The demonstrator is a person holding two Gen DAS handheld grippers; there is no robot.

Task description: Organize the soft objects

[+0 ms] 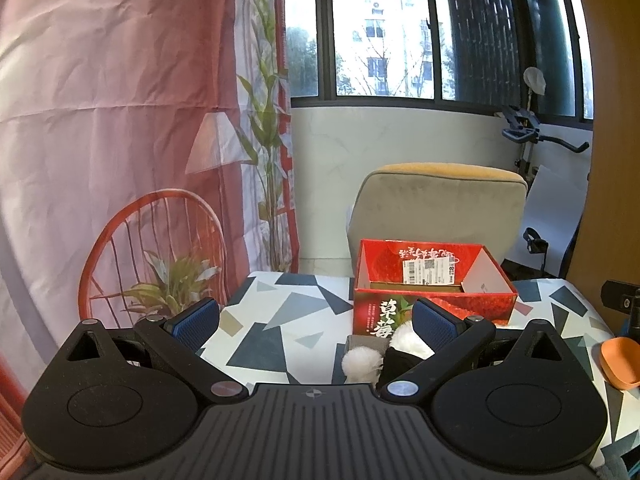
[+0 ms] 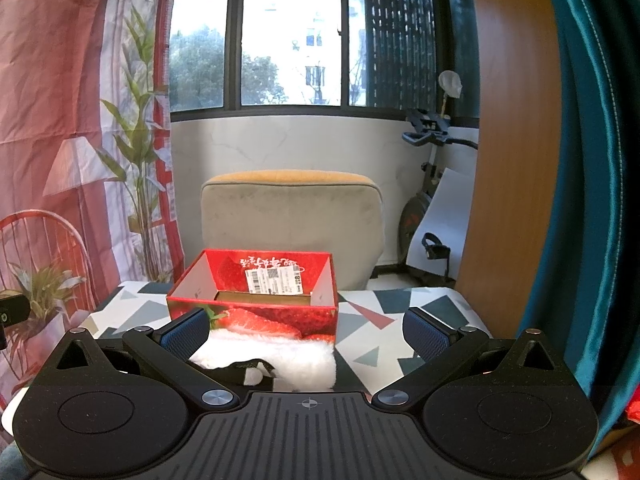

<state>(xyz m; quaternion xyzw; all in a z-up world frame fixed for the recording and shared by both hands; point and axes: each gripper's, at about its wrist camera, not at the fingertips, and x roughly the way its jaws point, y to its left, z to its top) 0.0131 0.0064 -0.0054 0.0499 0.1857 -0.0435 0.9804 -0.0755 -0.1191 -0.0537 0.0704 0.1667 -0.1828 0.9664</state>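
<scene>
Both grippers stood spread wide with nothing between their blue pads. The left gripper hovered over the patterned table, and the red box printed with strawberries sat ahead of it and to its right, open at the top. Just in front of the left gripper's right finger lay a white and black plush toy, close against the near wall of the box, partly hidden by that finger; whether the finger touched it could not be told. An orange bowl lay far off to that gripper's right, at the table edge.

The right gripper faced the same box nearly straight on, with the box ahead and a little to its left. The fluffy white toy lay on the table between the fingers, nearer the left finger, with its dark part close to the gripper body. Beyond the box stood a grey armchair before a window.
</scene>
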